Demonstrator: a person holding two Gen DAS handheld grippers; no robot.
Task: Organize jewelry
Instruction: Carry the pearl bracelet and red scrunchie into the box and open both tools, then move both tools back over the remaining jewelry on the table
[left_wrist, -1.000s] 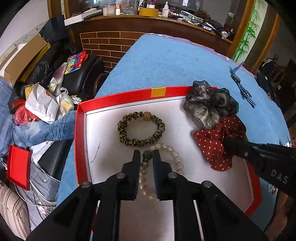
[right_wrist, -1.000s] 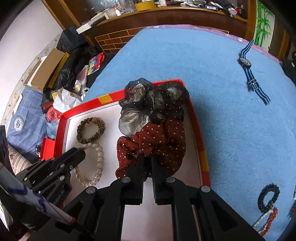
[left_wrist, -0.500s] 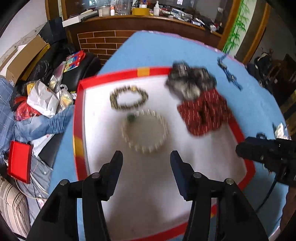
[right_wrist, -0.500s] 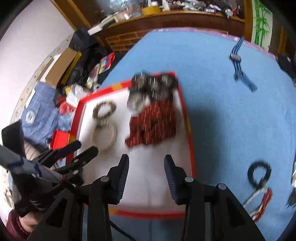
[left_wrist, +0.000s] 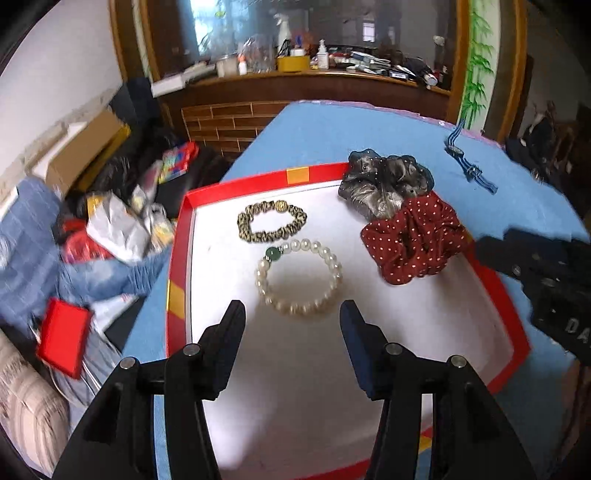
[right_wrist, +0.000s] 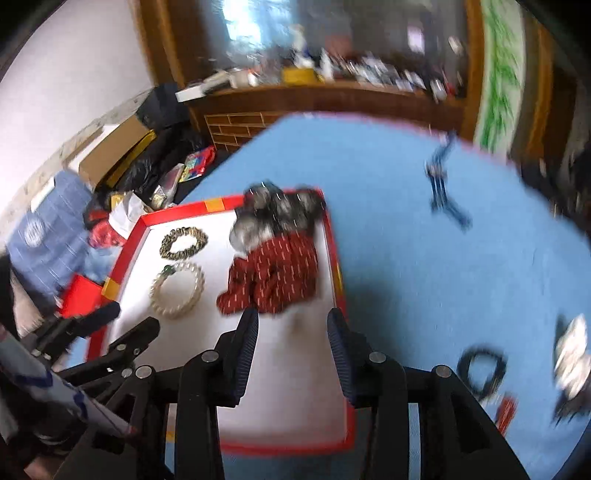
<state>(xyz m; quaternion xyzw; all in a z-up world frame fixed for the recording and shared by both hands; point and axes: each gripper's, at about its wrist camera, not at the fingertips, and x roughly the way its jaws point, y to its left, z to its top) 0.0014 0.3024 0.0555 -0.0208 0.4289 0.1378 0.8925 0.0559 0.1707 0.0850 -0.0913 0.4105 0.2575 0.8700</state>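
Hovering over red tray, left tongs and right tongs both agape, empty; pearl bracelet and red polka-dot scrunchie lie inside tray. Risk: next reach toward black hair tie on blue table snags tray rim, scattering sorted pieces

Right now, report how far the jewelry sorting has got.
Done: the pearl bracelet, leopard band, red scrunchie and grey scrunchie lie in the red tray. In hand: nothing; the left tongs and right tongs are open and empty. Left: the striped watch and a black band lie on the blue cloth.
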